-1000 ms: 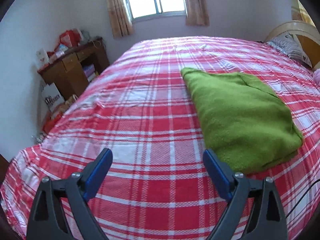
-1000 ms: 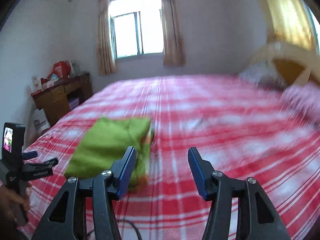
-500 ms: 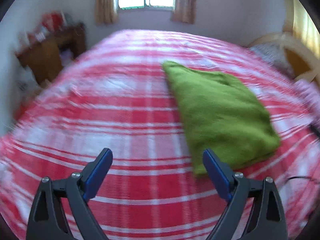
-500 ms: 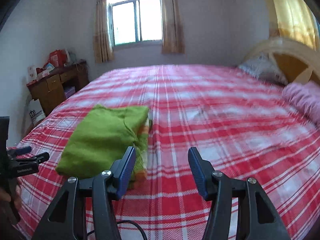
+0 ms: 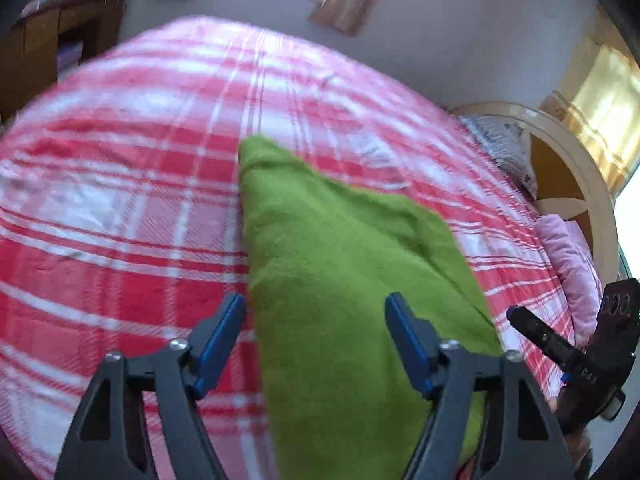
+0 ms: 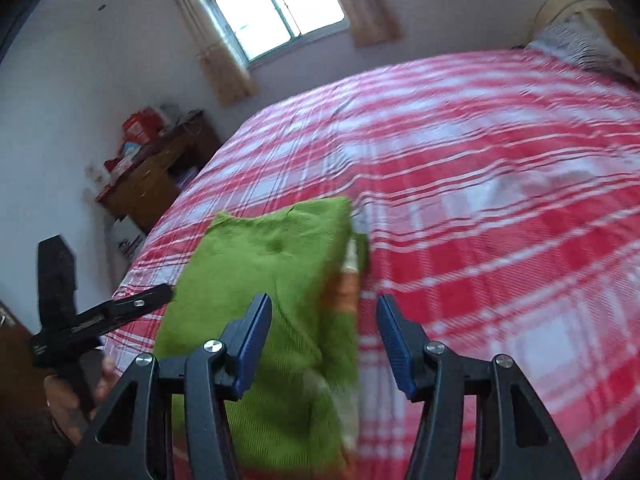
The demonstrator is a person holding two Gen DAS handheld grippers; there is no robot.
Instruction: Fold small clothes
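A folded green garment (image 5: 340, 264) lies on the red and white plaid bed (image 5: 120, 208). My left gripper (image 5: 316, 336) is open and empty, with the garment's near left edge between its fingers. In the right wrist view the garment (image 6: 276, 280) shows orange and white layers at its right edge. My right gripper (image 6: 324, 340) is open and empty over the garment's near right edge. The other gripper shows at the edge of each view, the right one (image 5: 576, 348) and the left one (image 6: 80, 320).
A wooden desk with red boxes (image 6: 156, 168) stands by the left wall under a curtained window (image 6: 272, 8). A curved headboard (image 5: 560, 184), a patterned pillow (image 5: 504, 148) and a pink pillow (image 5: 572, 264) are at the bed's right end.
Both grippers have moved in toward the green garment and tilted; it now lies between each pair of fingers. The garment has not moved. Both stay open.
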